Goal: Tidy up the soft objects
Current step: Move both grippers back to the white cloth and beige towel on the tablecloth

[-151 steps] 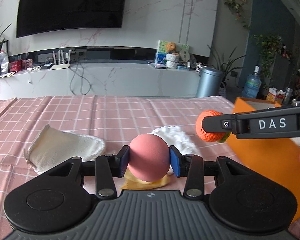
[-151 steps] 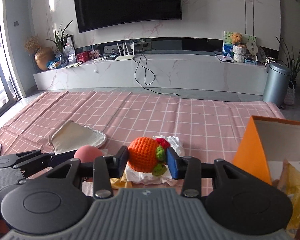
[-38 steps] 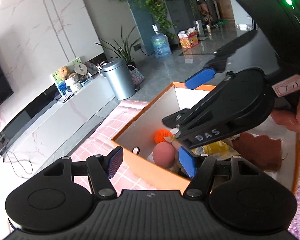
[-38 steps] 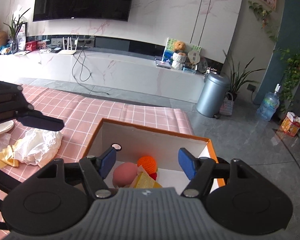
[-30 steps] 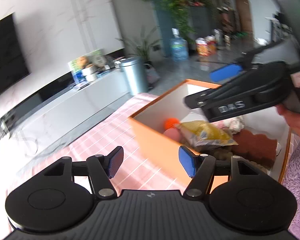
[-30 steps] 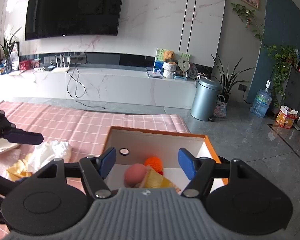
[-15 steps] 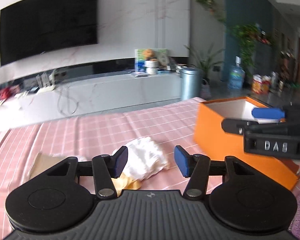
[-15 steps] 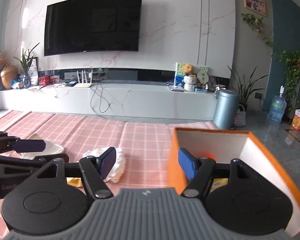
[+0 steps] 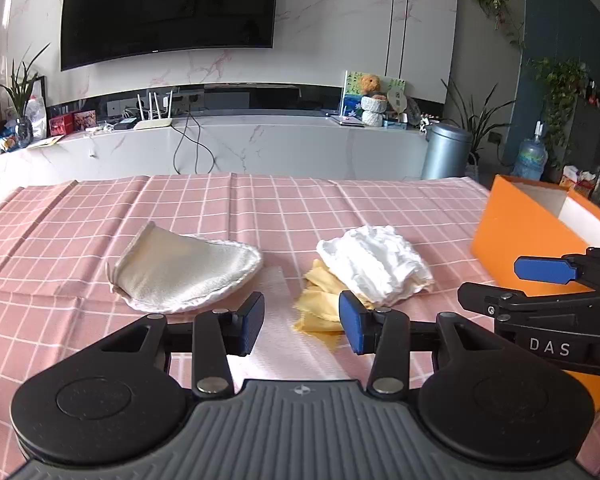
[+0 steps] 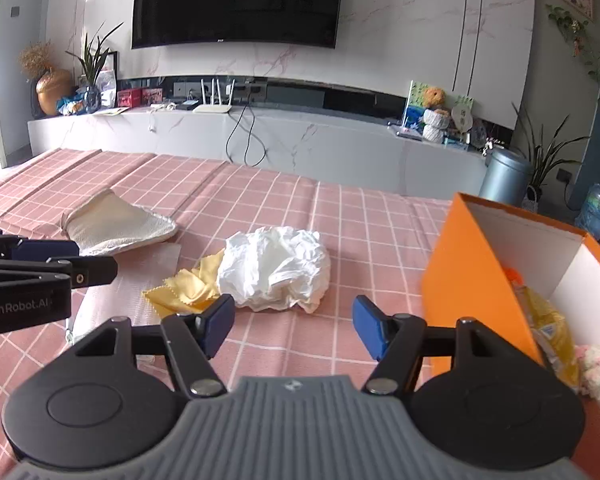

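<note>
Partly done. Boxed in orange box [image 10: 476, 280] at 3 o'clock: yellow packet [image 10: 548, 328], orange item. Outstanding on worktop [image 9: 260, 208]: crumpled white cloth [image 9: 374, 264], yellow cloth [image 9: 320, 304], cream pad [image 9: 184, 268] at 10 o'clock. Left claw [image 9: 302, 322], right claw [image 10: 294, 330]: apart, empty.

The bench [image 9: 340, 208] with pink checked cloth carries a cream pad [image 9: 180, 276], crumpled white cloth [image 9: 376, 264], yellow cloth [image 9: 320, 308] and orange box [image 9: 524, 248].

Soft things spread over my desk [image 9: 284, 208], box at the right.

I see the mitt [image 9: 182, 270] lying left, the crumpled cloth [image 9: 374, 264] right of it, overlapping a flat cloth [image 9: 320, 308] on its near-left side; the box [image 10: 476, 264] stands far right, with a packet [image 10: 548, 326] inside.
</note>
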`<move>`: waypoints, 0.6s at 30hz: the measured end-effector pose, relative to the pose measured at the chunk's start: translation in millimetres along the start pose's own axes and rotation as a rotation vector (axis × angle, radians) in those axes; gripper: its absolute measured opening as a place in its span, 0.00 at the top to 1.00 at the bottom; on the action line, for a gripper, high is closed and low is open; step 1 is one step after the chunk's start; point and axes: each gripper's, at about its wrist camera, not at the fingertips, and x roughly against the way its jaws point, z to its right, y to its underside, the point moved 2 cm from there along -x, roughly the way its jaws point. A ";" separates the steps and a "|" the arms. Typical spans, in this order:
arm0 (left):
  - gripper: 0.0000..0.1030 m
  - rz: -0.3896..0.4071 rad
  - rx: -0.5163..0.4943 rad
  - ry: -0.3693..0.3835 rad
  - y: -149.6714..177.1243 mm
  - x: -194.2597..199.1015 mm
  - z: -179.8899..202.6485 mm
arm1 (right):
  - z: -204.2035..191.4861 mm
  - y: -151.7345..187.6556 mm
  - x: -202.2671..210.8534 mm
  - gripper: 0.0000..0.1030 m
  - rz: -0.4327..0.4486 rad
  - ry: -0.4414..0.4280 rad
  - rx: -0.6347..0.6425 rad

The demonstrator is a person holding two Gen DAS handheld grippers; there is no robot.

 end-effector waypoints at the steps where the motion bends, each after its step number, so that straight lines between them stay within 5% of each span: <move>1: 0.50 -0.002 -0.010 -0.012 -0.7 -3.0 -1.6 | -1.0 -1.2 -5.1 0.37 -0.010 -0.007 -0.002; 7: 0.37 -0.030 -0.099 -0.068 -17.8 -24.4 -15.7 | -3.5 -20.5 -39.1 0.29 -0.042 -0.034 -0.019; 12: 0.36 -0.091 -0.230 -0.084 -22.9 -61.6 -27.2 | -3.9 -35.0 -74.5 0.17 -0.054 -0.046 -0.050; 18: 0.36 -0.100 -0.173 -0.095 -16.5 -86.5 -44.7 | 4.0 -36.9 -113.9 0.13 -0.091 -0.042 -0.071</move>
